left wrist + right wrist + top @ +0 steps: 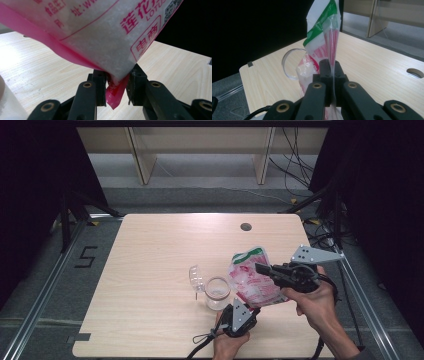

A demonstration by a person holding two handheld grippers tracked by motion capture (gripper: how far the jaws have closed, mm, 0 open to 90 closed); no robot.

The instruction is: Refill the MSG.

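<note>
Above table (150,270) | right gripper (261,268) clamps bag (252,277) | left gripper (116,86) pinches corner | print "LOTUS", "莲花"

I work at a light wooden table (150,270). A round hole (245,226) is set into its far edge zone, right of centre. A strip of black tape (79,338) marks the near left corner. On the grey floor to my left, a black numeral mark (86,256) lies beside a metal rail (45,295). Beyond the table stands a pale wooden frame (140,160). Black cables (295,160) hang at the far right. Black curtains (35,170) close off both sides.
</note>
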